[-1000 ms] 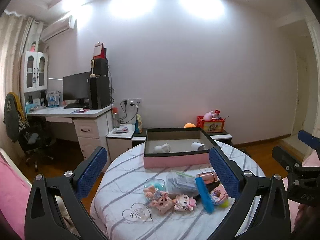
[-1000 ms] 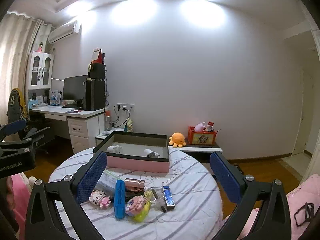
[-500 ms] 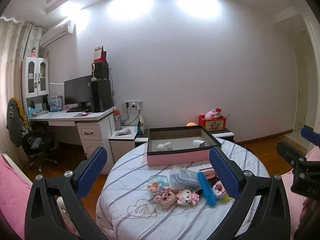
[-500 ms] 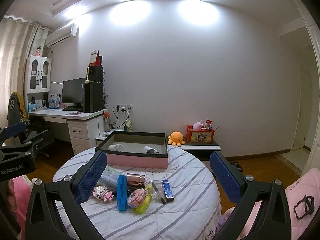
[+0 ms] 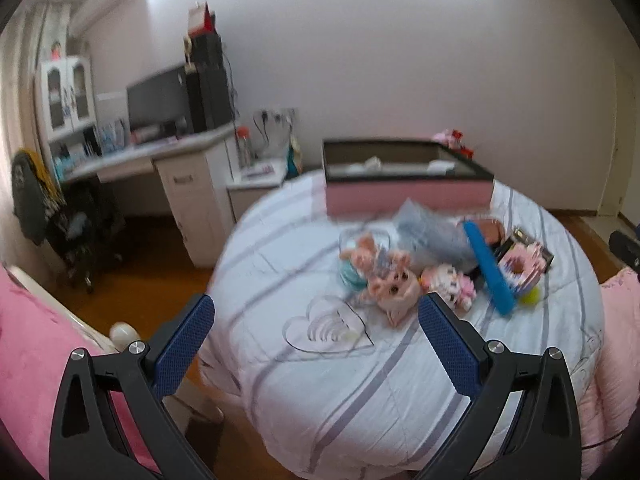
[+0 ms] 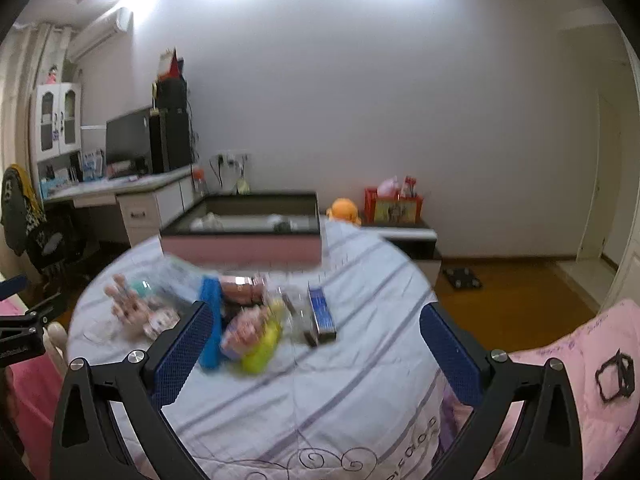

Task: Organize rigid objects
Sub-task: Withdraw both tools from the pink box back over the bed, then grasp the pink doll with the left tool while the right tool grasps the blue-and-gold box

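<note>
Nearest my cameras, both grippers hang above the near edge of the round table [image 5: 304, 392], tilted down toward it; my left gripper [image 5: 316, 344] has its blue-padded fingers [image 5: 182, 344] spread wide with nothing between them; my right gripper [image 6: 316, 348] is equally wide apart and empty, and its left finger crosses in front of the blue bar [image 6: 211, 316] from that camera's angle without touching it as far as I can tell; the left gripper's black frame [image 6: 18, 332] shows at the left edge of the right view with white lettering too blurred to read. Over the striped cloth, a heart outline [image 5: 328, 328] is drawn just beyond my left fingers; some looping print near the right view's bottom edge is illegible; both views are smeared by motion. Farther on sits the cluster of rigid objects: pink pig figures [image 5: 384, 276], a small block figure [image 5: 448, 284], the blue bar lying diagonally, a pink ring-shaped piece [image 5: 520, 268] beside a yellow-green ball [image 5: 530, 300], a rose-gold cylinder [image 6: 240, 288], and a blue rectangular box [image 6: 320, 308] set slightly apart to the right; its label is unreadable. Beyond them, a pink-sided box with dark rim [image 5: 408, 196] rests at the table's far side, holding a few pale items; behind stands a desk with a monitor [image 5: 158, 100].
</note>
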`<action>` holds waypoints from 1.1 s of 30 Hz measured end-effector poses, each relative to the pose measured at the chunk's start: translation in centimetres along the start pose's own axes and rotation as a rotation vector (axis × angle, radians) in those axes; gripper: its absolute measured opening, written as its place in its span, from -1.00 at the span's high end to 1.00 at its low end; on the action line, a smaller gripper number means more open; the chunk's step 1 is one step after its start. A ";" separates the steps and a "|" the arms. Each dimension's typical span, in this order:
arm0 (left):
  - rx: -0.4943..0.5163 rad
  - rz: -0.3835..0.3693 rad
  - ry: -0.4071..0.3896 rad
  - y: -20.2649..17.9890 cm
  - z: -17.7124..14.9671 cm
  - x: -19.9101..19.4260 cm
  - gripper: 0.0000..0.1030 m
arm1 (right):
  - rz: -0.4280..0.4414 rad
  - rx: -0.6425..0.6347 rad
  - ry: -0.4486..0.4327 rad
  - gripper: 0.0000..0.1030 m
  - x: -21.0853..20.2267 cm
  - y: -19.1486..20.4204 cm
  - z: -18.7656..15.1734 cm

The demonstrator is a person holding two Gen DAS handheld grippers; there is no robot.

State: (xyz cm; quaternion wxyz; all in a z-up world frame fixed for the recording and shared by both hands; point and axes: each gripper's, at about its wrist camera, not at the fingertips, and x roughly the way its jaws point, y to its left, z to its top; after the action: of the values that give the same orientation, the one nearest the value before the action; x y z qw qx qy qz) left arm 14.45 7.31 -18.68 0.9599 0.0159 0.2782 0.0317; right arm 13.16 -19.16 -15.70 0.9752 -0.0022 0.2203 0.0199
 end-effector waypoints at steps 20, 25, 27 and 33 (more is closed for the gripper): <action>-0.103 -0.071 0.152 -2.2 1.8 10.6 -0.87 | 0.010 0.019 0.115 -1.00 6.5 -1.3 -0.8; -0.099 -0.226 0.169 -2.1 2.0 10.7 -0.18 | -0.010 0.009 0.132 -1.00 8.0 -1.7 -0.4; -0.068 -0.227 0.161 -2.4 2.2 10.2 0.01 | -0.033 0.007 0.143 -1.00 8.7 -2.1 -0.2; -0.006 -0.231 0.162 -2.4 2.1 9.0 0.05 | -0.110 -0.009 0.228 -1.00 11.5 -3.7 -0.3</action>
State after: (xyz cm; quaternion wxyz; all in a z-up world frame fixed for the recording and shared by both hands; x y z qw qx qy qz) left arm 23.29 5.53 -21.77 0.9316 -0.0217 0.3547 -0.0768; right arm 23.54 -22.38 -20.95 0.9434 -0.0209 0.3293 -0.0328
